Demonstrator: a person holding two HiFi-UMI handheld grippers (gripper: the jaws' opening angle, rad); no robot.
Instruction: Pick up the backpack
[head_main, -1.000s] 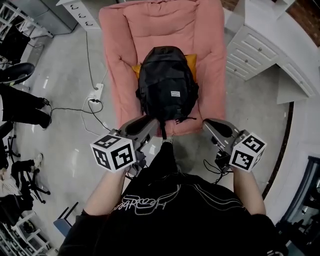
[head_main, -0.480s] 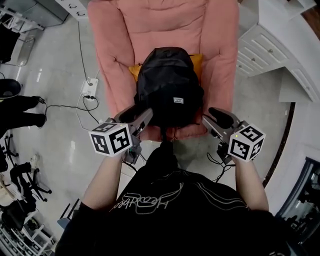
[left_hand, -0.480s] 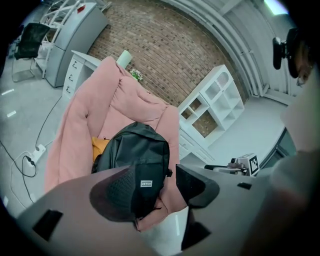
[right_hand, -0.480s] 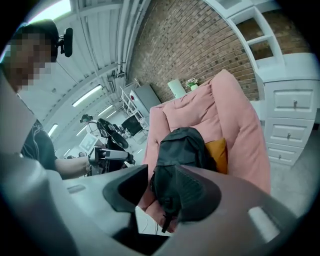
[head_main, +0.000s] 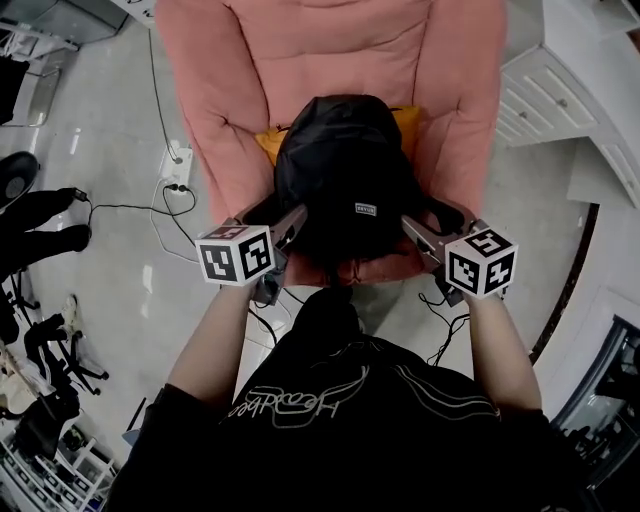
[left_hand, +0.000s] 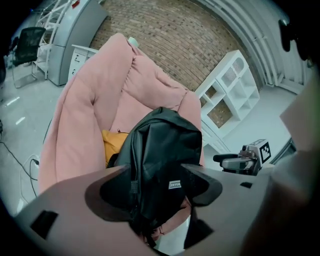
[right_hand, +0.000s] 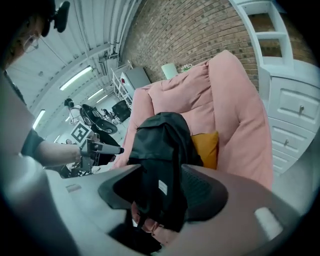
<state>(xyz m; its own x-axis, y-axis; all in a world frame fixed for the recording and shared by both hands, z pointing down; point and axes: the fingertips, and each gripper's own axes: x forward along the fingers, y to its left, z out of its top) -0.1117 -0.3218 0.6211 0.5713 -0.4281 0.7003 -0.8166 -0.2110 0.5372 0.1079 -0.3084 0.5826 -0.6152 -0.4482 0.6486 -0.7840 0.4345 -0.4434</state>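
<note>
While I lean over with both arms out ahead of me, the left gripper (head_main: 290, 222) and the right gripper (head_main: 412, 226) sit about level with each other, one at each lower flank of the backpack (head_main: 345, 165). Both pairs of fingers have just been opening and now stand wide apart, with nothing pressed between them. Along each gripper's own line of sight the black bag fills the gap between the fingers, but it lies just beyond the tips, not inside them. I can't tell from above whether either tip already brushes the fabric. Neither hand looks clearly nearer, and I judge the left tip to be a shade closer to the bag's side. The backpack stands upright on the seat of the pink armchair (head_main: 260, 60), straight ahead of me and a little below my hands. Its long axis runs from the seat's front edge up toward the chair back, and its small label (head_main: 368, 209) faces me. So the coming move turns on this: the bag's width lies between my two grippers, and each must close in sideways on its own flank. Behind the bag, a yellow cushion (head_main: 268, 142) is wedged against the chair back.
</note>
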